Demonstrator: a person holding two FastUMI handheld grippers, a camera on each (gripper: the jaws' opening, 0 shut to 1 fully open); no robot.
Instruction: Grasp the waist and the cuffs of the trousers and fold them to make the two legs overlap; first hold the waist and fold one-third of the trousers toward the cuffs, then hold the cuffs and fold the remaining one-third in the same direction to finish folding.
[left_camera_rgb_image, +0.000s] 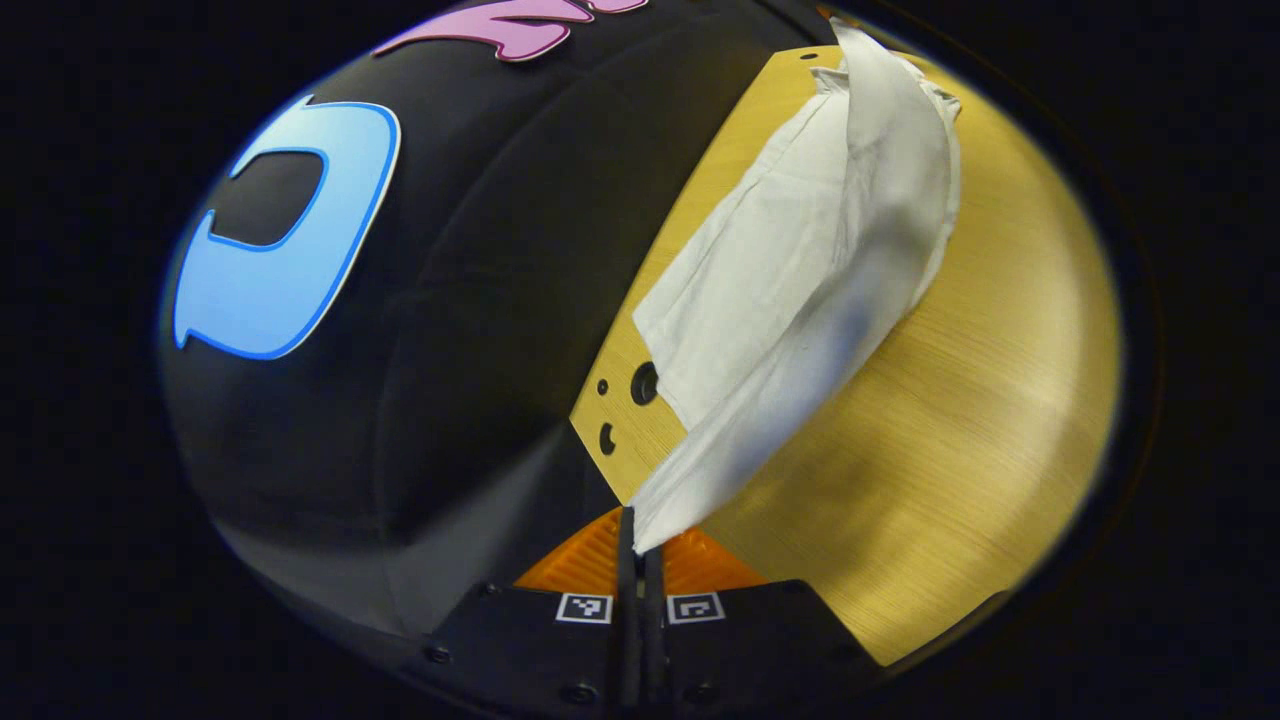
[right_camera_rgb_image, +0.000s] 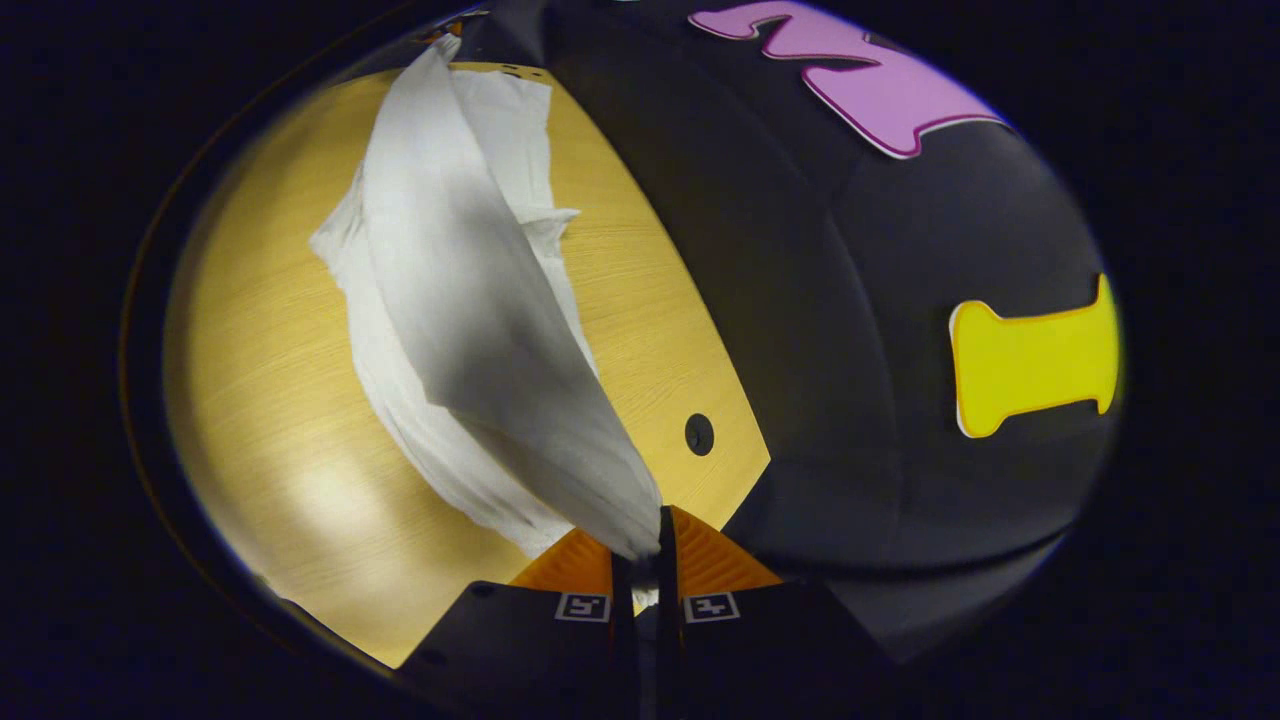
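Trousers (left_camera_rgb_image: 800, 270) white, lifted off wooden table (left_camera_rgb_image: 980, 420), both claws (left_camera_rgb_image: 640, 545) (right_camera_rgb_image: 655, 550) apparently clamped on fabric, black cloth wall (left_camera_rgb_image: 480, 300) behind

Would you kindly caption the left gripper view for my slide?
Left claw shut on white trousers, lifting one end above the wooden table.

The left gripper view is aimed steeply down along closed fingers, tilted; the right gripper view likewise. The white trousers (left_camera_rgb_image: 800, 290) (right_camera_rgb_image: 470, 330) and wooden table (left_camera_rgb_image: 980, 400) (right_camera_rgb_image: 270, 400) are shared, seen close.

No readable text, labels or numbers; small square coded markers only, on left gripper (left_camera_rgb_image: 640, 545) and right gripper (right_camera_rgb_image: 655, 545).
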